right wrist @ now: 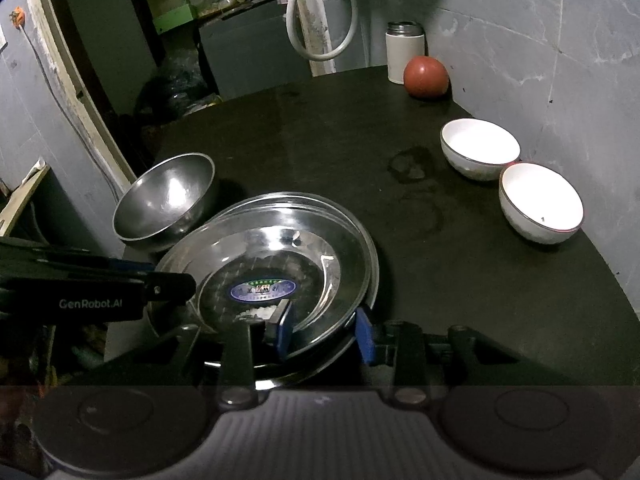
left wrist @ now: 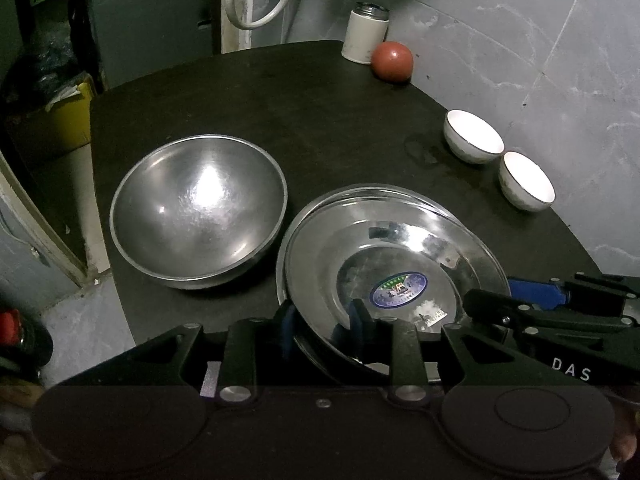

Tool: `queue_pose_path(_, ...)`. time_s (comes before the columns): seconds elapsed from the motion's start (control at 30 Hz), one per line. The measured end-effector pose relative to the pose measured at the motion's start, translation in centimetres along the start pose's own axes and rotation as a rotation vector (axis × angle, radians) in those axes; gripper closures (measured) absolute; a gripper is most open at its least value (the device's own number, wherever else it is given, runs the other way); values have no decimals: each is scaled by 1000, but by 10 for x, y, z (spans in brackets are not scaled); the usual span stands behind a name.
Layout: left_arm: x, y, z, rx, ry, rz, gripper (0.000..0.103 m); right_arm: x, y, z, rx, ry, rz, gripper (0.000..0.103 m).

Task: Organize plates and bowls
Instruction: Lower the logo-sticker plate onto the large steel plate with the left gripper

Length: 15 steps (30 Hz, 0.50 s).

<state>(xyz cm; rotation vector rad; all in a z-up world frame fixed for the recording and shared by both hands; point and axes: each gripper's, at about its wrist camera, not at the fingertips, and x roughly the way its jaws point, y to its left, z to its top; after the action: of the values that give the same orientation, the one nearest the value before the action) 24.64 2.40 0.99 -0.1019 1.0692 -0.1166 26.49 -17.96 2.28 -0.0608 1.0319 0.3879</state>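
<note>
A shiny steel plate (left wrist: 400, 240) with a blue oval sticker lies near the front of the dark table (left wrist: 320, 120), on top of a second steel plate whose rim (right wrist: 288, 374) shows beneath it. My left gripper (left wrist: 322, 324) is shut on the upper plate's near-left rim, one blue pad inside and one outside. My right gripper (right wrist: 325, 331) clamps the near-right rim of the same plate (right wrist: 280, 248), which sits tilted above the lower one. A large steel bowl (left wrist: 200, 208) stands empty just left of the plates. Two white bowls (left wrist: 474, 136) (left wrist: 528, 180) sit side by side at the right.
A red round fruit (left wrist: 392, 60) and a white canister (left wrist: 366, 32) stand at the table's far corner by the grey wall. The table's left edge drops off beside the steel bowl (right wrist: 168, 200). A yellow bin (left wrist: 72, 120) is on the floor at the left.
</note>
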Motion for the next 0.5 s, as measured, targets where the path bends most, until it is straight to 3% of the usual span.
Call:
queue_pose_path(0.1,0,1,0,-4,2,8,72,1,1,-1,-13,2,-21,60)
queue_pose_path(0.27,2,0,0,-6,1,15,71,1,-2,-2,0,3,-20,58)
queue_pose_path(0.5,2,1,0,-13,15,9,65,7,1,-3,-5,13,-8,41)
